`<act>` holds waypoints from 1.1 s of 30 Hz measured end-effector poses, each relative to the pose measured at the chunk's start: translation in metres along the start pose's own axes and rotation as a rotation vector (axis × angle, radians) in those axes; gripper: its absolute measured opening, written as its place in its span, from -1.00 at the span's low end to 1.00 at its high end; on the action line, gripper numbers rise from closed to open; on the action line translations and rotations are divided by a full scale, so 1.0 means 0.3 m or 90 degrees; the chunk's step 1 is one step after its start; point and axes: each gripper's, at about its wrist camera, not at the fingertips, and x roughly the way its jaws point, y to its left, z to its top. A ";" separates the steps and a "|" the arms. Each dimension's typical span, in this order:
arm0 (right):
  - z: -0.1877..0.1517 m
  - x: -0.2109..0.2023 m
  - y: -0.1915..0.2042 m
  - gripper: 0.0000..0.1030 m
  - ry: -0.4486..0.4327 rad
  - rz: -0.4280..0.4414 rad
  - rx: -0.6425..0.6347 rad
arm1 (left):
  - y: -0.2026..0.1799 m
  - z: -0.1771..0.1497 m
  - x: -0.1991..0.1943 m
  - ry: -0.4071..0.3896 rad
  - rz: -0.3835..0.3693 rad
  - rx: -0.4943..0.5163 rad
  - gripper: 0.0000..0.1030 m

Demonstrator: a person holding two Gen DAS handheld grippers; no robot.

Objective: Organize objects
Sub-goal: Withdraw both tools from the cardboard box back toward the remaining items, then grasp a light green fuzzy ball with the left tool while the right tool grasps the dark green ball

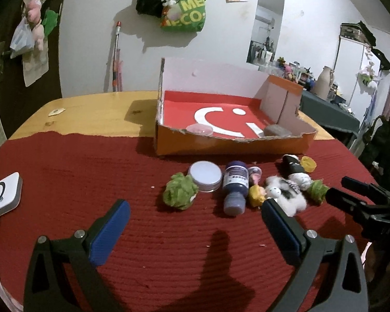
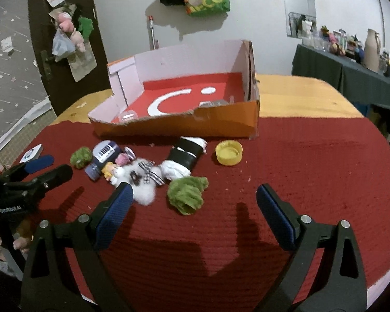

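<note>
Small objects lie in a row on the red mat (image 1: 78, 182) before an orange cardboard box (image 1: 228, 147): a green pompom (image 1: 180, 195), a white round lid (image 1: 205, 179), a purple bottle (image 1: 235, 187), a small yellow-haired doll (image 1: 256, 195), a white fluffy toy (image 1: 286, 193), a black-and-white figure (image 1: 296, 169), a yellow cap (image 1: 308, 163) and a second green pompom (image 2: 187, 195). My left gripper (image 1: 195, 205) stands open and empty just short of the bottle. My right gripper (image 2: 194, 190) is open too, with the second pompom just beyond its fingertips and untouched.
In the box (image 2: 221, 122) lie a clear round lid (image 1: 199, 130) and a grey block (image 1: 277, 131). A white charger (image 1: 4, 195) with a cable sits at the mat's left edge. Bare wooden table (image 1: 91, 111) lies behind. A cluttered side table (image 2: 351, 72) stands far right.
</note>
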 end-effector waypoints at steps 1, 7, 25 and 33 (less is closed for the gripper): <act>0.000 0.004 -0.003 0.89 0.003 0.001 0.003 | 0.001 0.001 0.004 0.003 0.003 0.000 0.99; -0.005 0.024 -0.009 0.89 0.017 -0.002 0.004 | 0.012 0.006 0.026 0.021 0.010 0.001 0.99; 0.012 0.077 -0.006 0.89 0.054 -0.037 -0.023 | 0.068 0.042 0.086 0.079 0.025 0.012 0.87; 0.026 0.100 -0.002 0.88 0.056 -0.042 -0.030 | 0.070 0.058 0.123 0.104 0.003 0.032 0.70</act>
